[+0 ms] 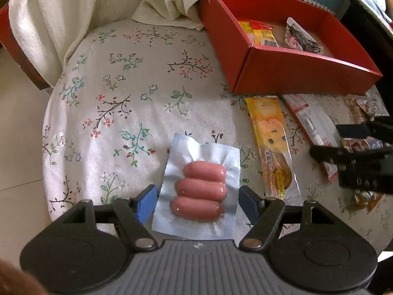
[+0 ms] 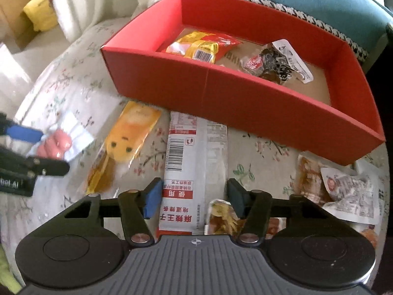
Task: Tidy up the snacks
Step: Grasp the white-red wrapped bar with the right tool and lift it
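I see the sausage pack (image 1: 199, 191), 3 pink sausages sealed in clear film, lying on the floral cloth (image 1: 127, 93) between the jaws of my left gripper (image 1: 196, 202). The blue pads (image 1: 147, 202) stand just beside the film edges; I cannot tell if they touch it. My right gripper (image 2: 194, 196) has its jaws spread astride the long red-and-white packet (image 2: 194, 169), pads apart from it. A yellow snack pack (image 2: 125, 142) lies between the 2 items. Behind sits the red box (image 2: 208, 91) holding 2 packets; more snack packets (image 2: 343, 186) lie at right.
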Available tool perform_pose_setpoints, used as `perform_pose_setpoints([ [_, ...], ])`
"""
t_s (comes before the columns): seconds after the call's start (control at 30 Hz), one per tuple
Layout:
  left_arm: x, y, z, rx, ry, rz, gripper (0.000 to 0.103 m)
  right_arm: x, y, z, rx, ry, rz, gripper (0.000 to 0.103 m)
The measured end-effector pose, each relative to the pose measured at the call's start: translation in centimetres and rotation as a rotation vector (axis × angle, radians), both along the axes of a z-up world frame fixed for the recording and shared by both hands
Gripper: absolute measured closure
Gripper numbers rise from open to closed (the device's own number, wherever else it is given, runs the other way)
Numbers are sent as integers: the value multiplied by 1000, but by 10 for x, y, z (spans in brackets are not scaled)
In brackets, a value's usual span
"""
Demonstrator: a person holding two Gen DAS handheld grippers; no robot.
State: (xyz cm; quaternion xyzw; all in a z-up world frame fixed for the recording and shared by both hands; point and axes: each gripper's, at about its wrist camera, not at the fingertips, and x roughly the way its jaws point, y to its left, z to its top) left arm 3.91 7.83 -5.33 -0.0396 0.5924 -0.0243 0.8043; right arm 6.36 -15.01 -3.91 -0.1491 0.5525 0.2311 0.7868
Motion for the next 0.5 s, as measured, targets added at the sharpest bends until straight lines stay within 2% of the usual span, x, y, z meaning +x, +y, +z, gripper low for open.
perform_pose_setpoints([
  [0.17,6,-4,0,20,-3,6,37,2,5,-1,-5,7,18,40],
  [0.4,-4,-6,1,17,6,-20,37,-43,-8,5,13,97,79,44],
  [0.5,-7,-5,1,11,11,-20,37,-47,-9,5,1,76,75,42],
])
